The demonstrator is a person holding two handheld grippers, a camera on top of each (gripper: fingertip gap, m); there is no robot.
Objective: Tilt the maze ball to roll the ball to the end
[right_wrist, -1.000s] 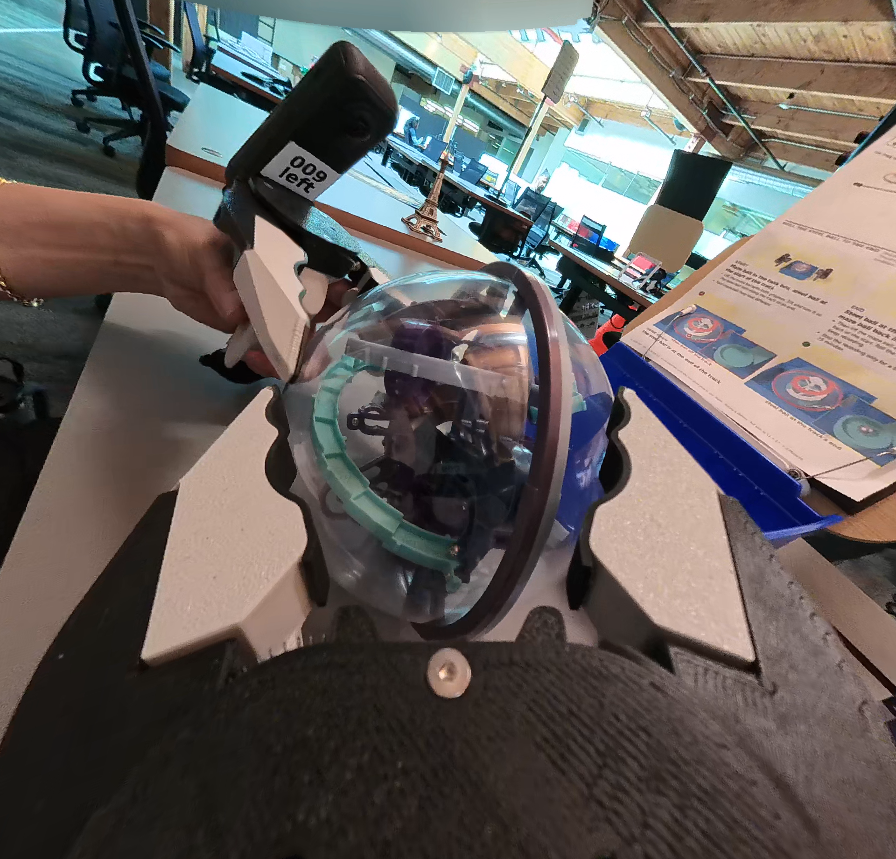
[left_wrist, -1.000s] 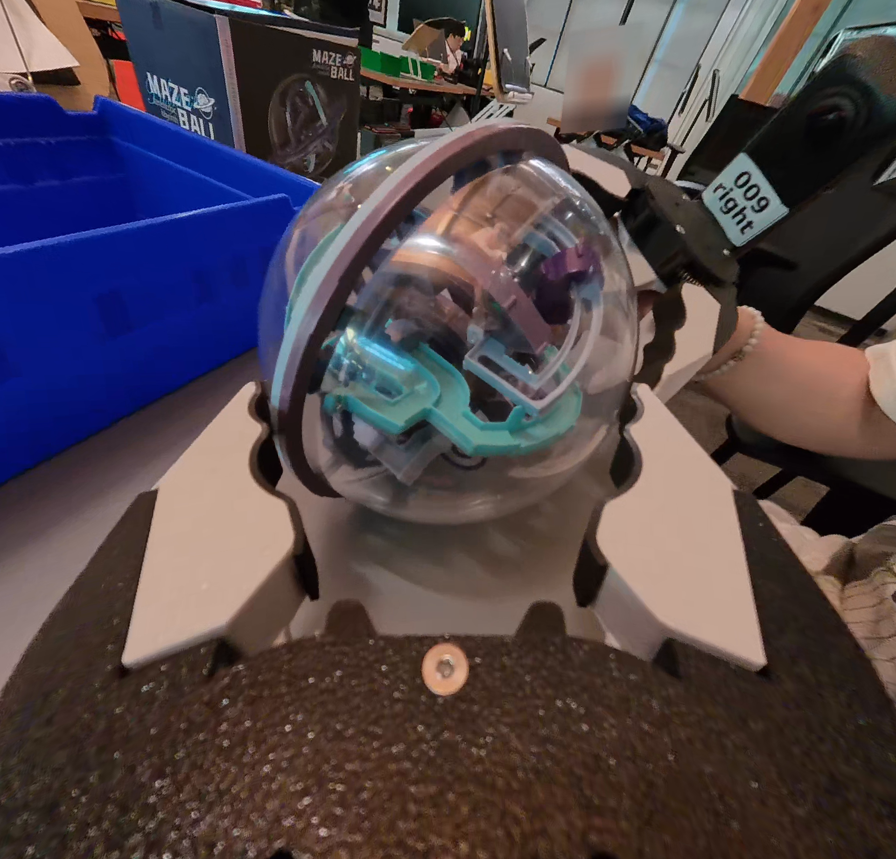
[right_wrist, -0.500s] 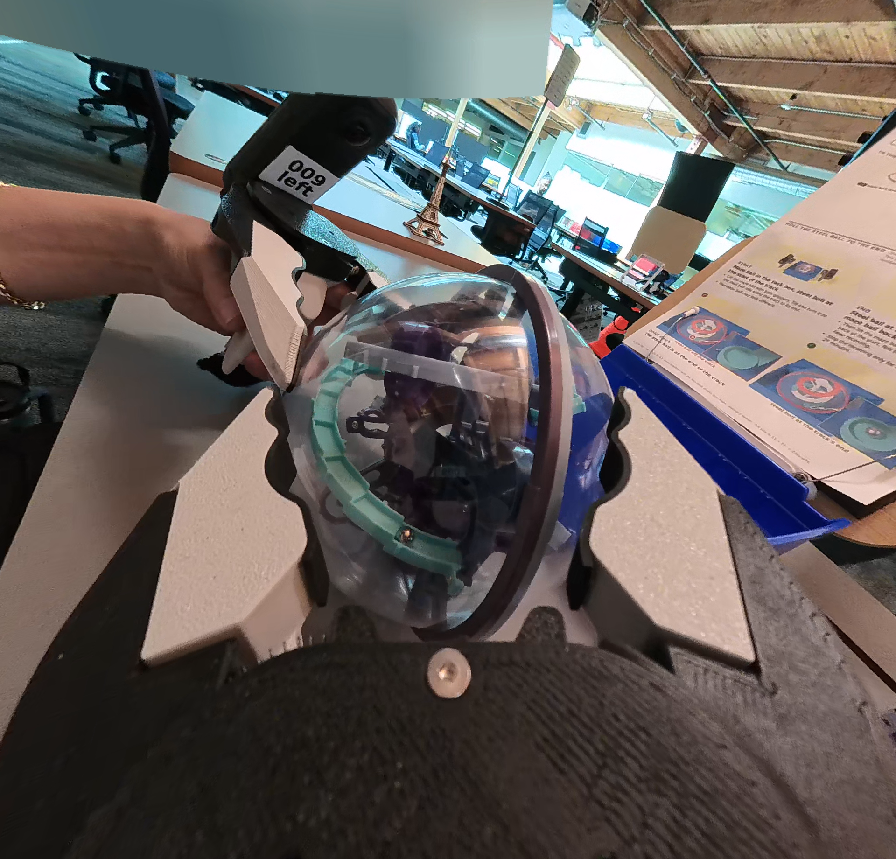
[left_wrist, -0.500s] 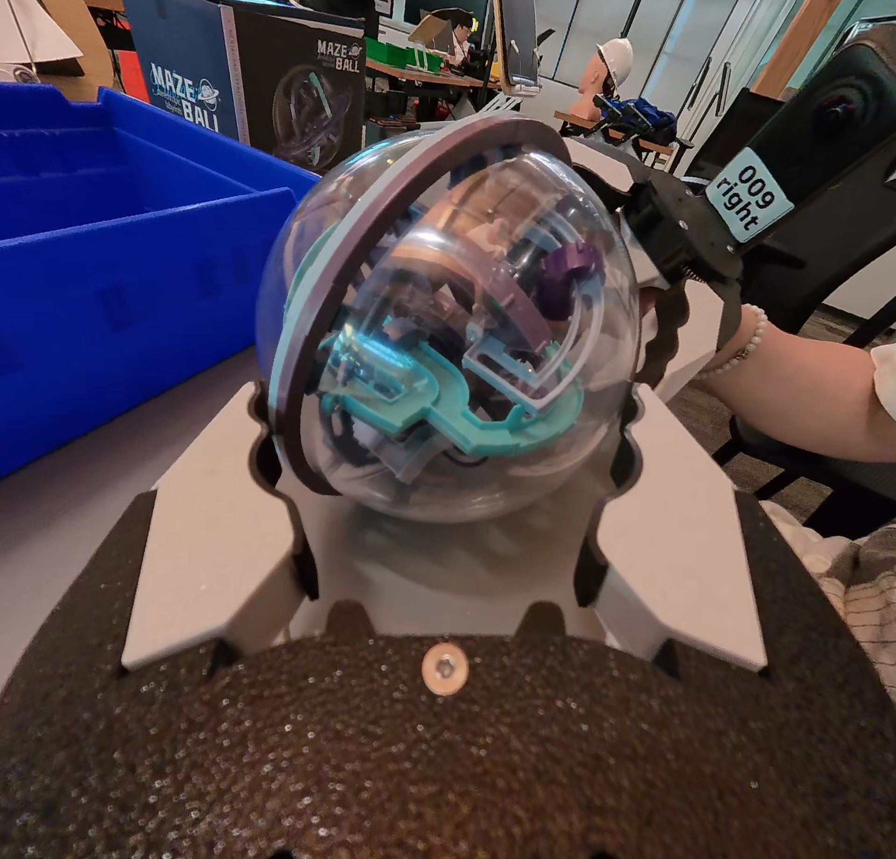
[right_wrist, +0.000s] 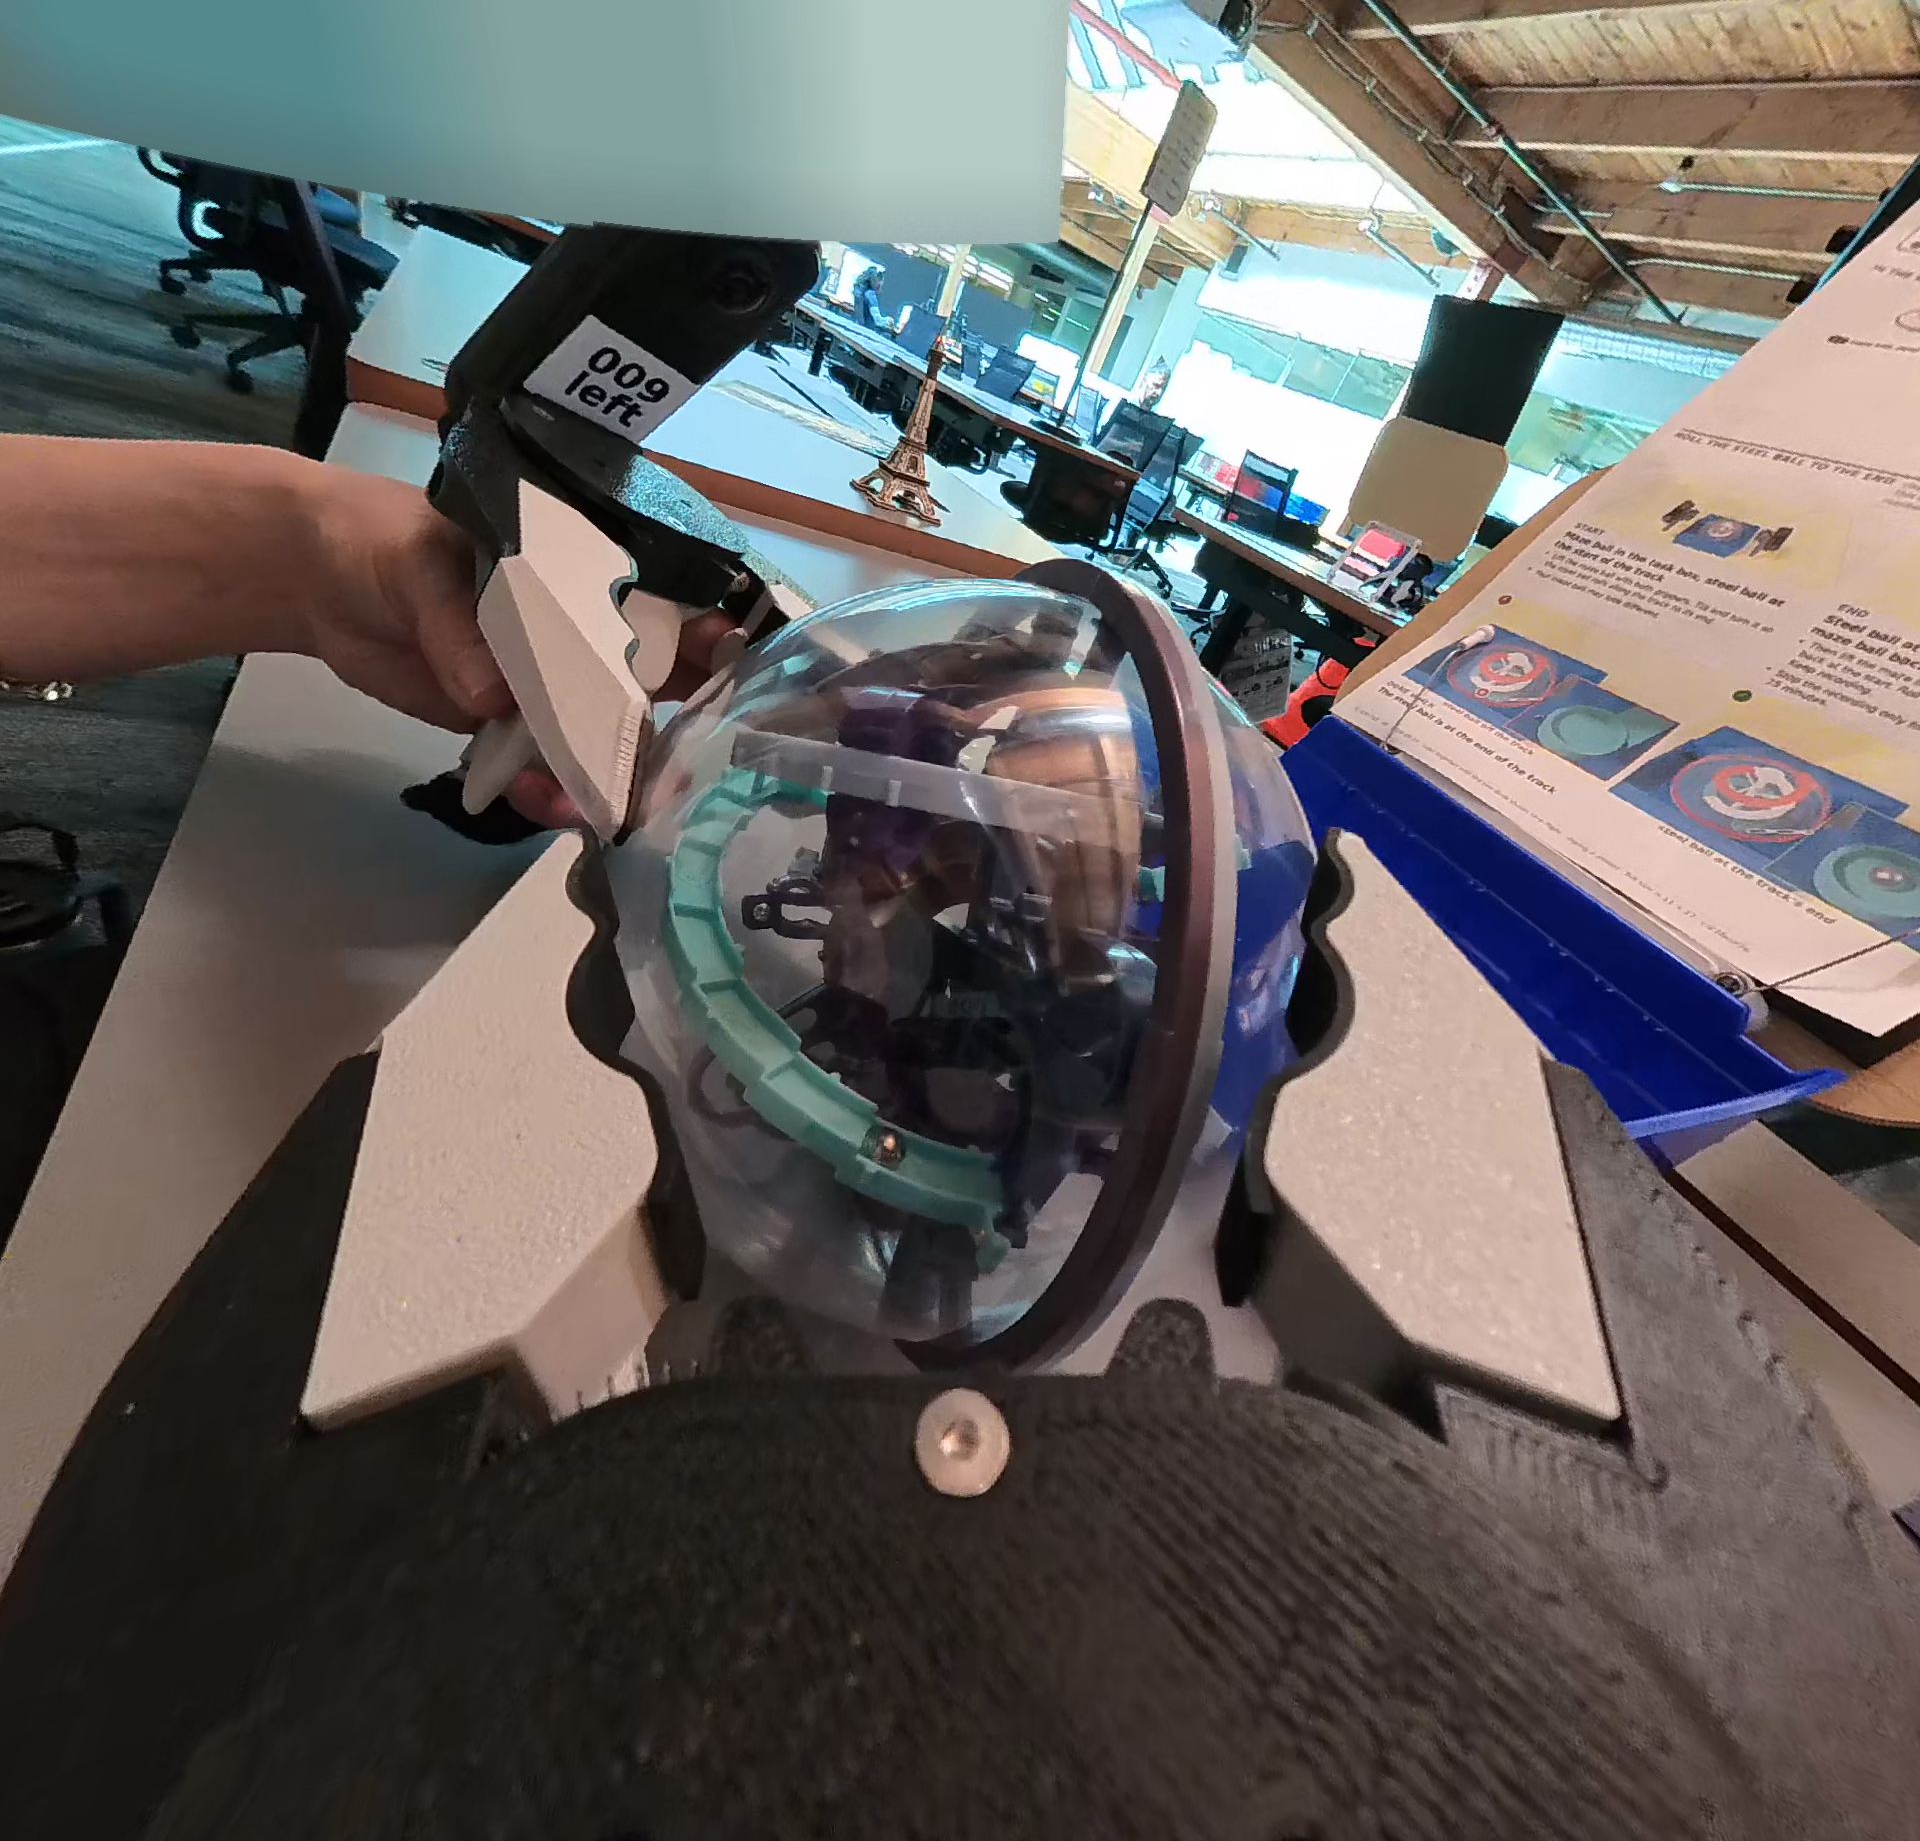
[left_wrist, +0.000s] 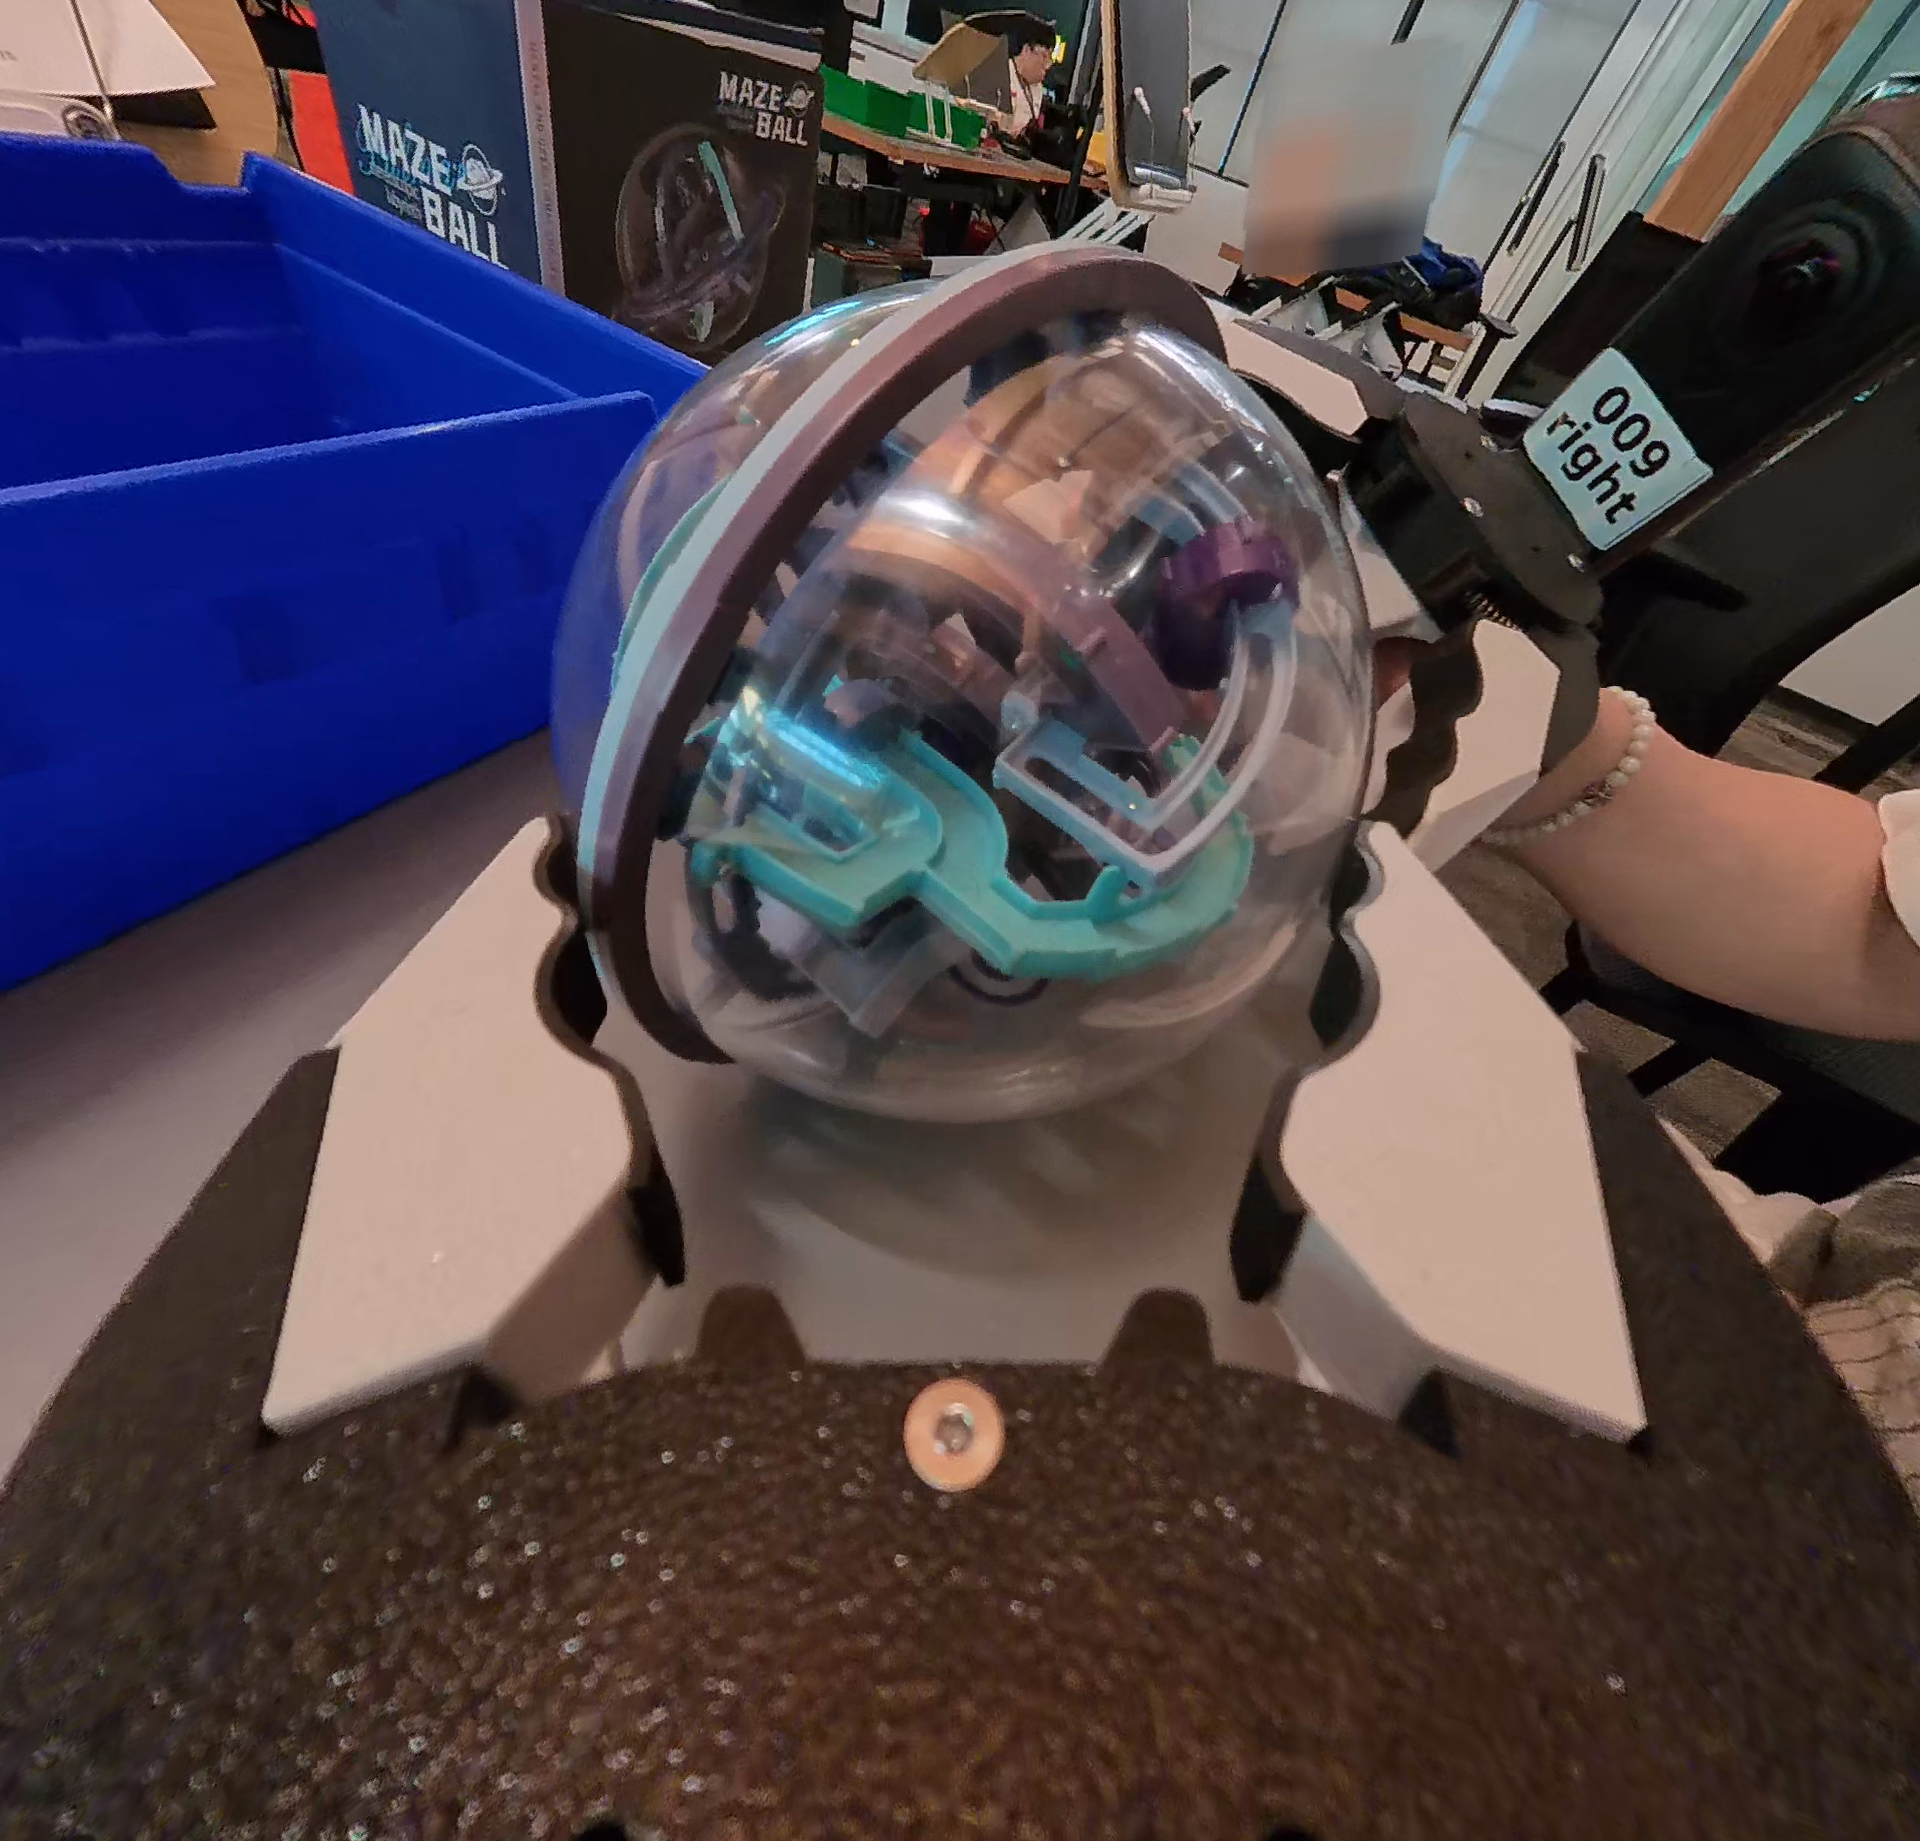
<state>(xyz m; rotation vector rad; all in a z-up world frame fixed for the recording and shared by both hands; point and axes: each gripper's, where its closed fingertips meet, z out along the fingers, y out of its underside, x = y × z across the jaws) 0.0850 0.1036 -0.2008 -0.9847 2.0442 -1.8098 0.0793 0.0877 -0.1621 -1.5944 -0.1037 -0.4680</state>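
Note:
The maze ball (left_wrist: 966,690) is a clear sphere with a dark ring round it, teal tracks and purple parts inside. My left gripper (left_wrist: 956,856) is shut on it, its white fingers (left_wrist: 447,1095) pressing both sides above the table. My right gripper (right_wrist: 961,866) is shut on the same sphere (right_wrist: 956,960) from the other side. A small steel ball (right_wrist: 883,1147) sits low on the curved teal track (right_wrist: 727,991). The right gripper shows in the left wrist view (left_wrist: 1455,544), and the left gripper's finger (right_wrist: 571,690) shows touching the sphere in the right wrist view.
A blue bin (left_wrist: 260,544) stands close on the left, also in the right wrist view (right_wrist: 1558,960). The dark maze ball box (left_wrist: 582,129) is behind it. An instruction sheet (right_wrist: 1714,700) leans over the bin. The pale table (right_wrist: 260,908) is below. A small tower model (right_wrist: 914,451) stands farther back.
Both grippers keep their hold on the sphere. The sphere and both views have tilted slightly. The steel ball has shifted a little along the lower teal track.

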